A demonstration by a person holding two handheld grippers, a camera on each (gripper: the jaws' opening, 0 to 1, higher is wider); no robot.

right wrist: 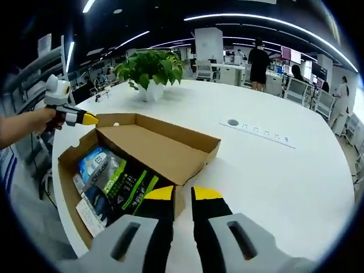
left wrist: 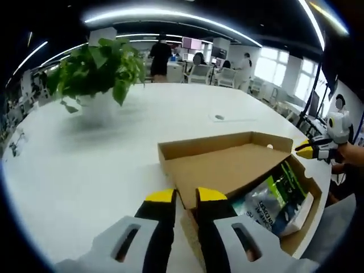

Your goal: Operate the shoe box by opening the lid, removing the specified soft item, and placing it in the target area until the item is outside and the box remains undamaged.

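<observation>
The cardboard shoe box [right wrist: 142,153] lay on the white table [right wrist: 273,170] with its lid [left wrist: 227,168] half raised over the plastic-wrapped soft item [right wrist: 122,185] inside, while the left gripper [left wrist: 186,196] pinched the lid's edge and the right gripper [right wrist: 182,193] was nearly closed, holding nothing.

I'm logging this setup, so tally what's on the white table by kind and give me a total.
Brown cardboard shoe box with its lid open: 1
Soft printed plastic packets lying inside the box: 2 that I can tell apart
Green leafy plant in a white pot: 1
Yellow-tipped grippers, left gripper and right gripper, at the box: 2
Total: 6
</observation>
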